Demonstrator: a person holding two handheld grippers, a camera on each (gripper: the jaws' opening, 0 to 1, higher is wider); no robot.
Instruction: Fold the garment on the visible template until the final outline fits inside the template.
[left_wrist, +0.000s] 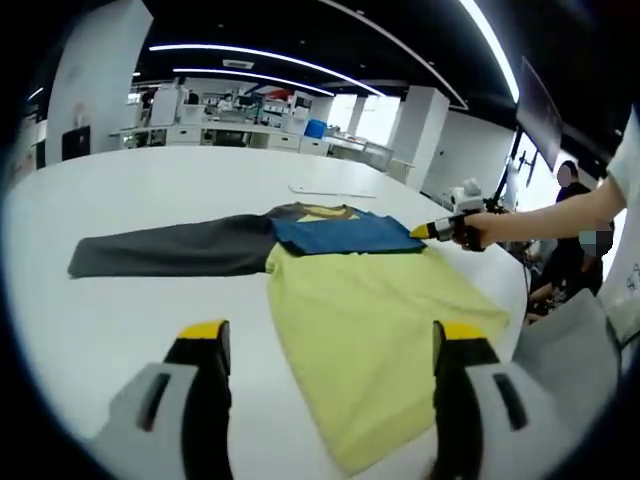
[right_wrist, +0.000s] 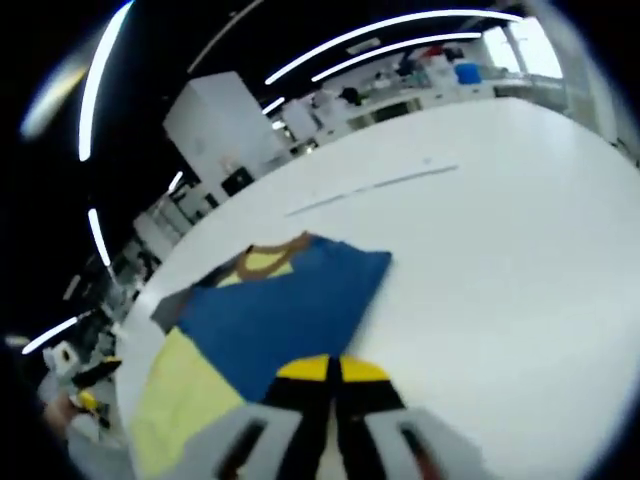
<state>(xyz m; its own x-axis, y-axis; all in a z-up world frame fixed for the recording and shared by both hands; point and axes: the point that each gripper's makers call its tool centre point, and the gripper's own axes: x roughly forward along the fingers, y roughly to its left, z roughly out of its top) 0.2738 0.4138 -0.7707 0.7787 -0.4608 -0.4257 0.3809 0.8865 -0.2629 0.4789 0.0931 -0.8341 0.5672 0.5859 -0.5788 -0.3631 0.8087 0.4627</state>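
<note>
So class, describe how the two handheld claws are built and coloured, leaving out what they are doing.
The left claw has two thick black jaws with yellow tips, set on pale grey housings with dark slots. The right claw has the same make: black jaws, yellow tips, grey housings. Seen from the left gripper view, the right claw is a slim black body ending in a yellow tip.

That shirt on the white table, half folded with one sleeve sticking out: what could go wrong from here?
1. The right gripper pinches the blue sleeve folded across the chest; if it slips, the fold may fall open.
2. The grey sleeve lies stretched far out on the table, so the outline is probably too wide yet.
3. The yellow body hangs near the table edge; a tug could drag it off.
</note>
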